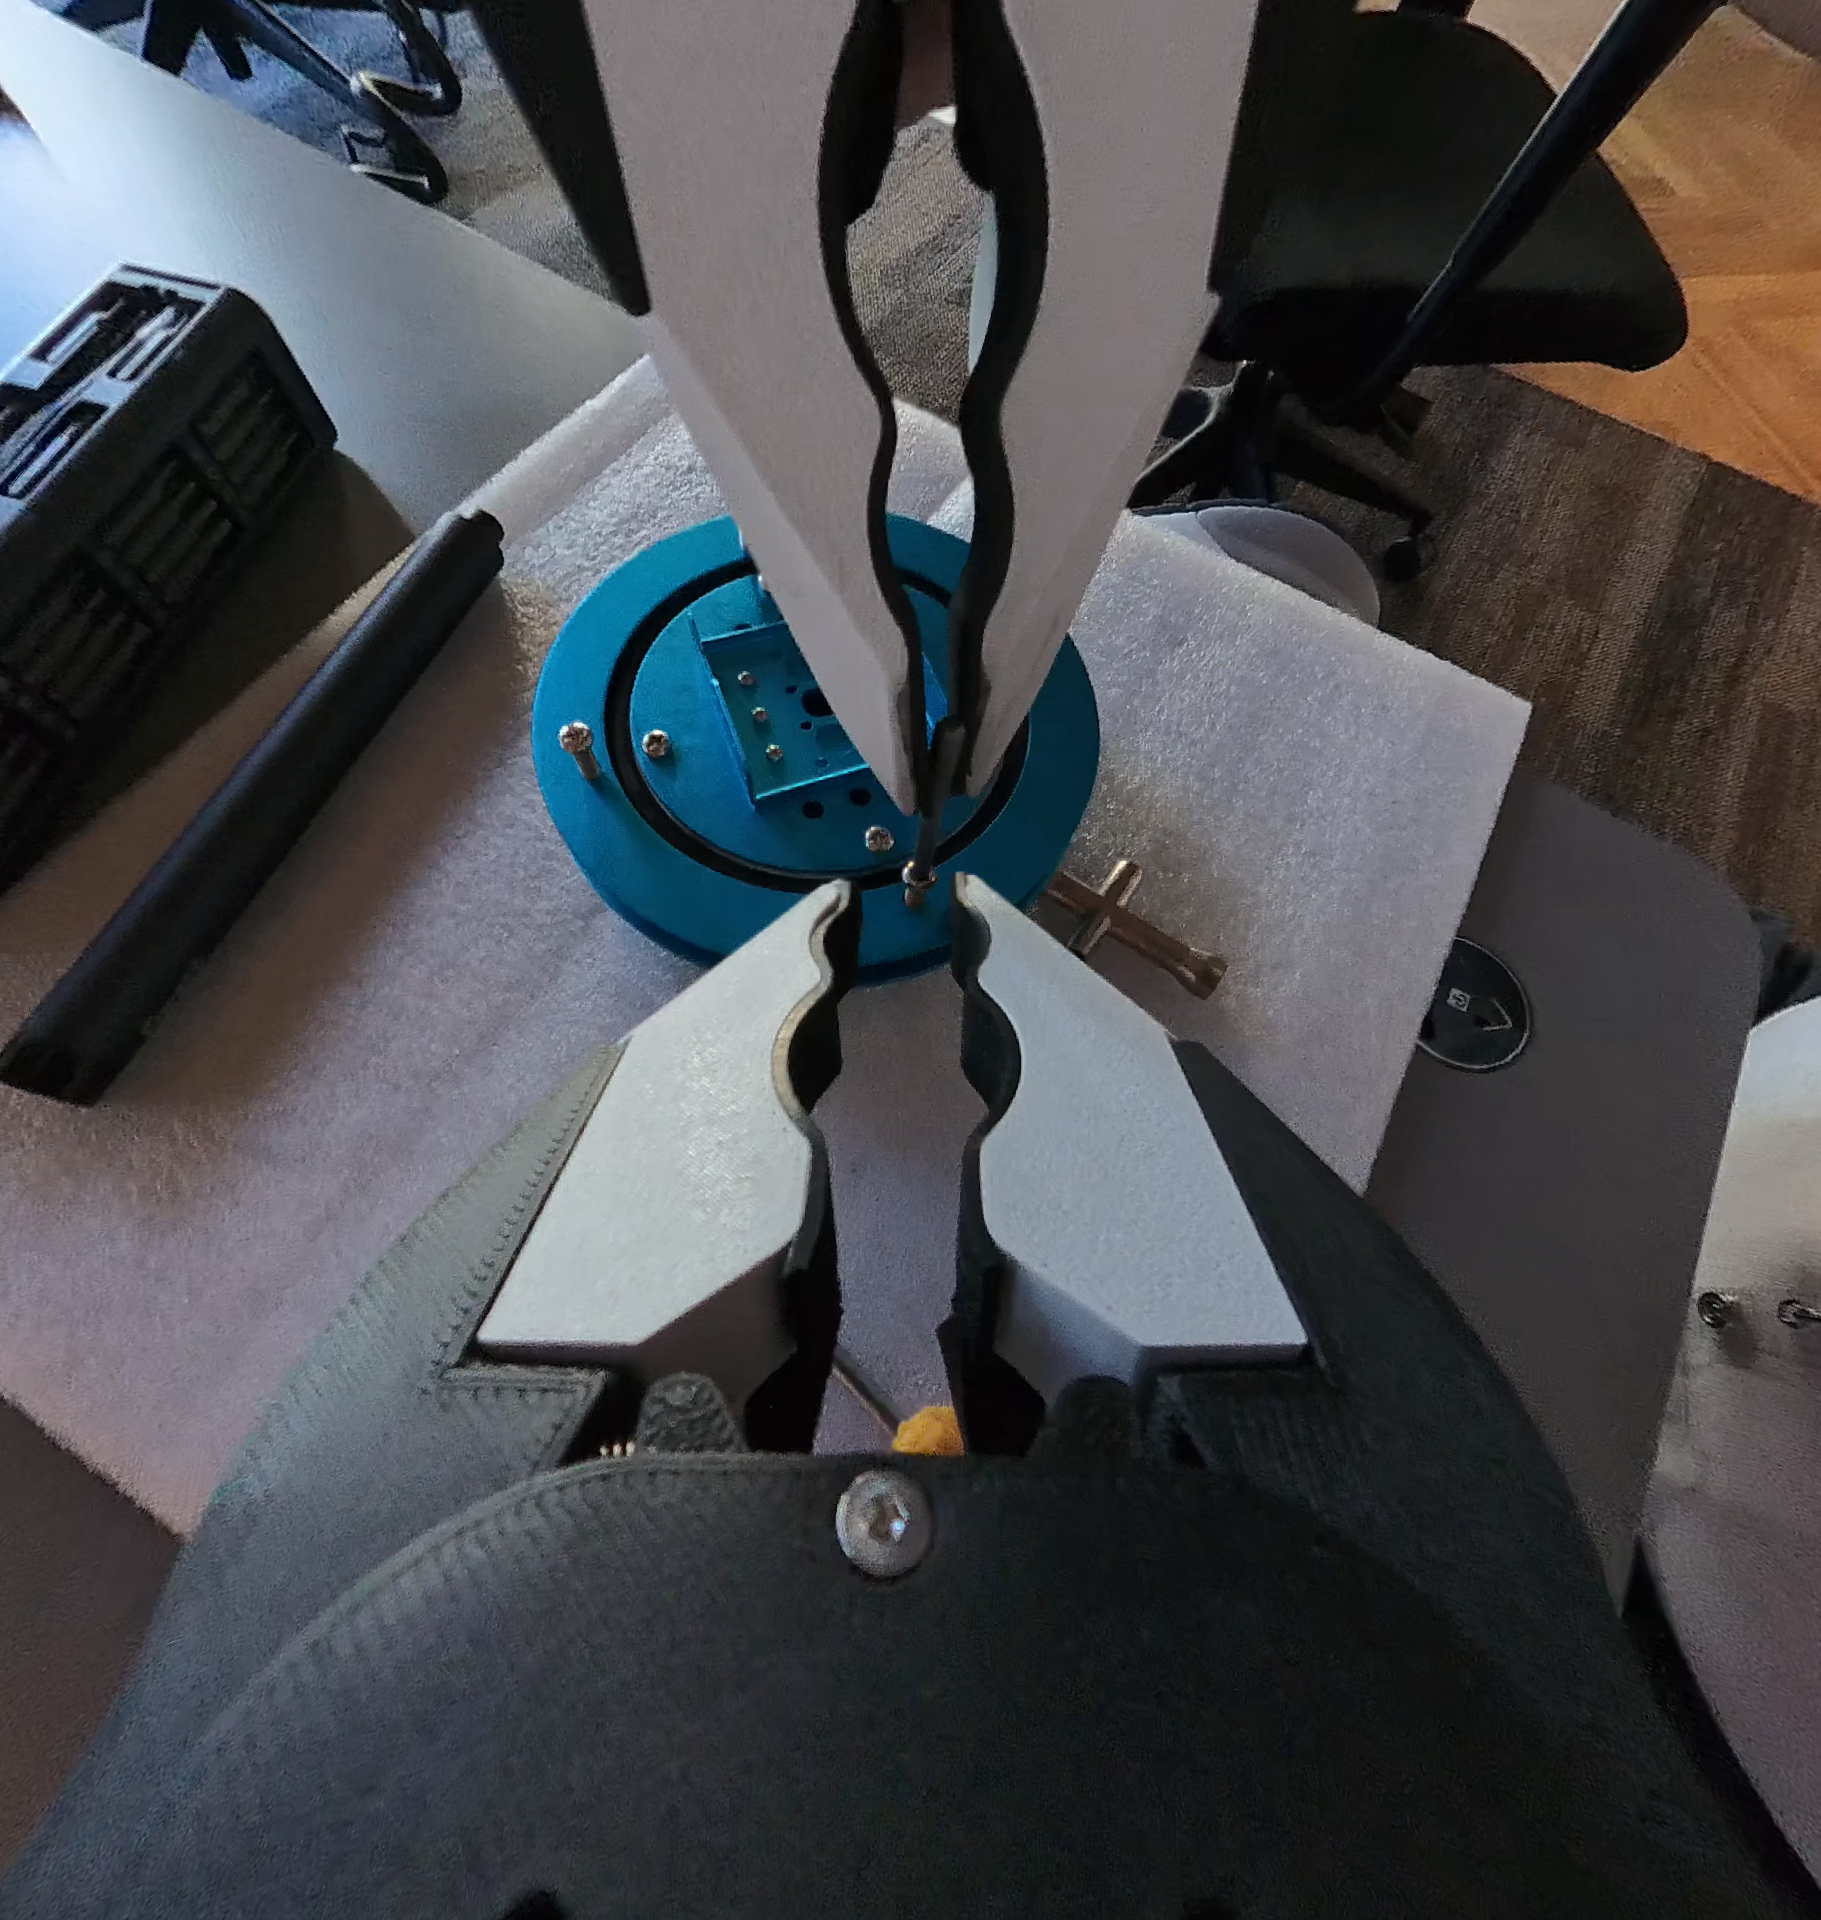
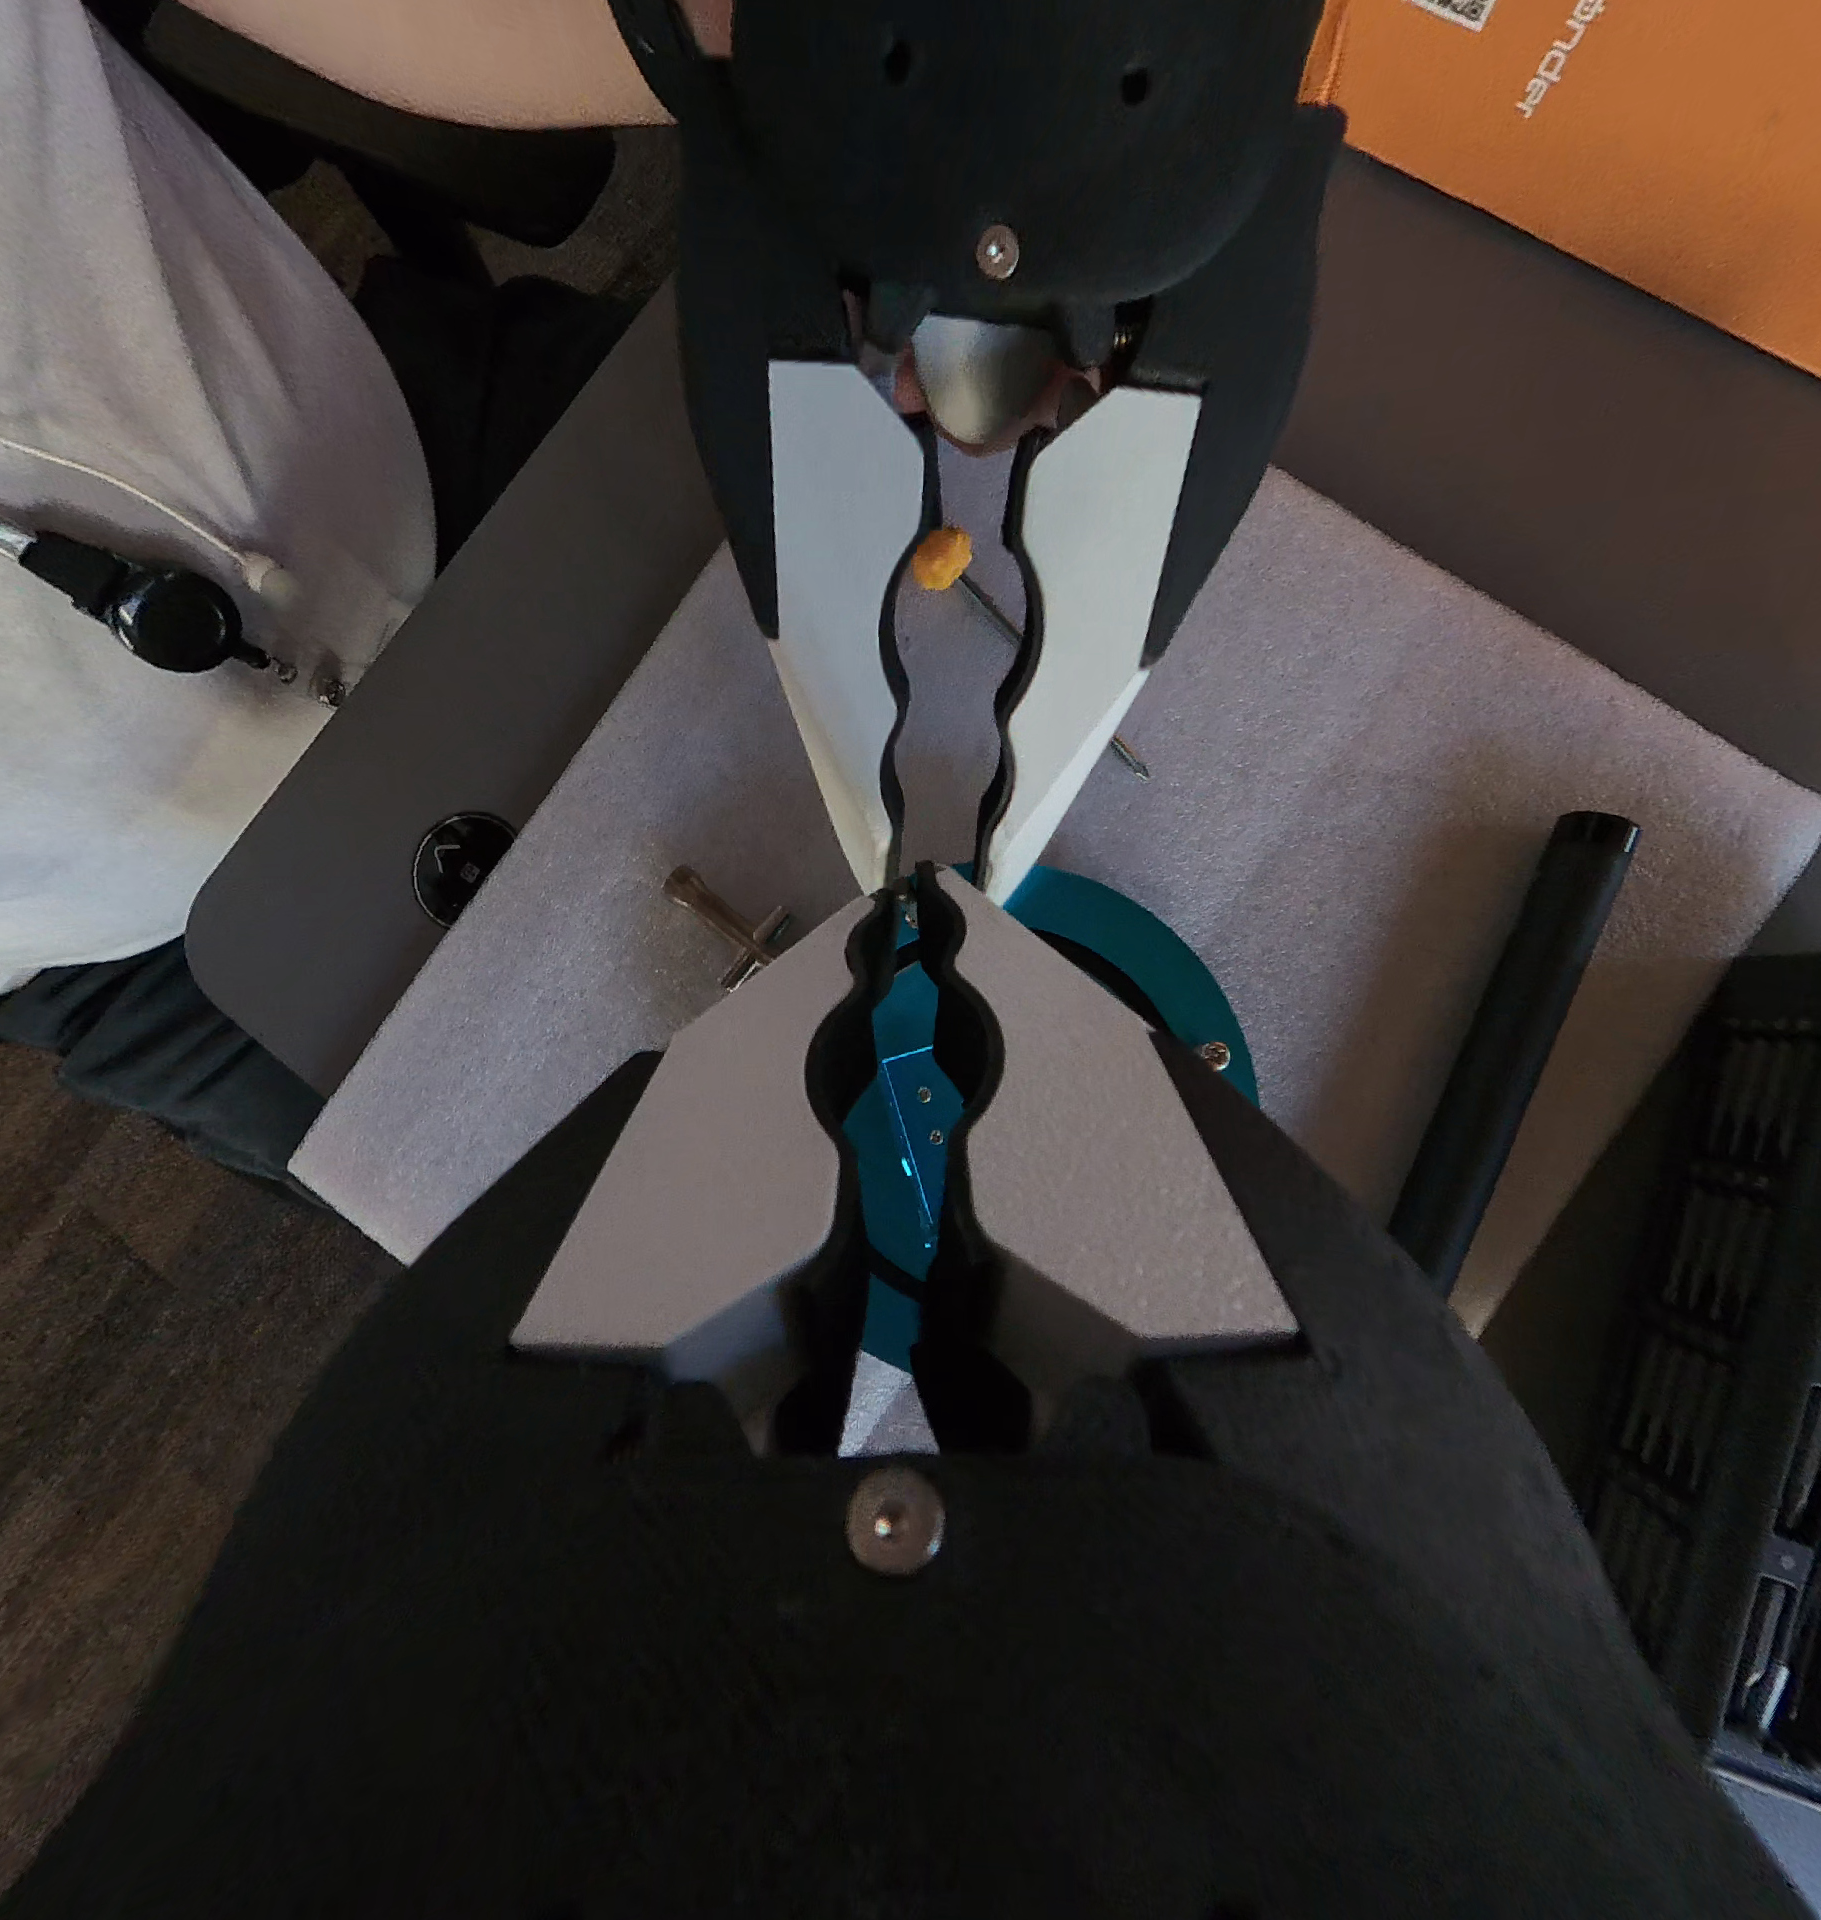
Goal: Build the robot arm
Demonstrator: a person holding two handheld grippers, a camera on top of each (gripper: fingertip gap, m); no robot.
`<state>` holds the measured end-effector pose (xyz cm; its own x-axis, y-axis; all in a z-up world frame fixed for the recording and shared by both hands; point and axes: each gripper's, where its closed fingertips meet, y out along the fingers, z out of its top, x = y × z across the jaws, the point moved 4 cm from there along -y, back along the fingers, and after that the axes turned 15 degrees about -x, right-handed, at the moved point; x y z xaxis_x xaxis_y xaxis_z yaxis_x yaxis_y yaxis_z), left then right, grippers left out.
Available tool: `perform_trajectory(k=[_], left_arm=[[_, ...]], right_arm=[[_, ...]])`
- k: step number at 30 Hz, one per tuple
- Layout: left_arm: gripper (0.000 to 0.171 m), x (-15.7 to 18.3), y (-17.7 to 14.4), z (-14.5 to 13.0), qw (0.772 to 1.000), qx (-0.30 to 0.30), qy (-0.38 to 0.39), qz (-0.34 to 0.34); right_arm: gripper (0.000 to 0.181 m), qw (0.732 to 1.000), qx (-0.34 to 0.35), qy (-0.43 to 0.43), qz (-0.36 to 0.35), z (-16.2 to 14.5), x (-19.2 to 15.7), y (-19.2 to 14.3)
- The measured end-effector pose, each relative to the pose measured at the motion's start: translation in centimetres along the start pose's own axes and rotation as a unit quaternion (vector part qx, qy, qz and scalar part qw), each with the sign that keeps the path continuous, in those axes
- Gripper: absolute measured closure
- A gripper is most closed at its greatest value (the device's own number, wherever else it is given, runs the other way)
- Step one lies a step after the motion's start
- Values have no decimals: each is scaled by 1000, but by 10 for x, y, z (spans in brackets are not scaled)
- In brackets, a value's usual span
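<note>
A blue metal disc [image 1: 579, 681] with a black ring and a blue bracket [image 1: 750, 717] lies on a white foam sheet [image 1: 1301, 790]. A small screw [image 1: 916, 886] stands upright at its near rim. My right gripper [image 1: 932, 805] comes down from above, shut on a thin black driver bit [image 1: 944, 743] whose tip meets the screw. My left gripper [image 1: 904, 899] is open, its fingertips either side of the screw, apart from it. In the right wrist view my right gripper [image 2: 916, 883] is shut over the disc [image 2: 1145, 935], tip to tip with the left gripper [image 2: 937, 868].
Other screws [image 1: 577, 740] stand in the disc. A metal cross wrench [image 1: 1134, 925], a black tube [image 1: 262, 790] and an orange-handled screwdriver [image 2: 939, 556] lie on the foam. A black bit case [image 1: 85, 561] sits at the left. A person in white [image 2: 106, 520] and an orange box [image 2: 1612, 156] border the table. The tips of both grippers are at nearly the same place. About 4 cm separates my left fingertips from the disc [image 2: 1145, 935]. My left wrist view [image 1: 641, 877] looks at it from another angle.
</note>
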<state>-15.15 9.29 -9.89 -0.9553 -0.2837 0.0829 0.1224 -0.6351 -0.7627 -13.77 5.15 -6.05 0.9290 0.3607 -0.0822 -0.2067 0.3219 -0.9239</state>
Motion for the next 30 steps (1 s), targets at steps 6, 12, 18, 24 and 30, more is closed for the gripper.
perform_trajectory(k=[6,12,18,24,30], left_arm=[[162,0,3,2,1000,20,7,-8],[167,0,3,-1,1000,26,11,-1],[156,7,0,-3,1000,26,3,-16],[158,6,-2,-6,1000,27,-5,1],[159,7,-1,-6,999,33,-6,0]], right_arm=[[178,1000,-19,-9,8,0,1,0],[178,997,-17,55,-42,0,1,0],[177,991,-10,116,-70,-4,-4,-1],[178,981,-15,178,-69,1,-3,1],[177,954,-8,278,-107,5,-3,3]])
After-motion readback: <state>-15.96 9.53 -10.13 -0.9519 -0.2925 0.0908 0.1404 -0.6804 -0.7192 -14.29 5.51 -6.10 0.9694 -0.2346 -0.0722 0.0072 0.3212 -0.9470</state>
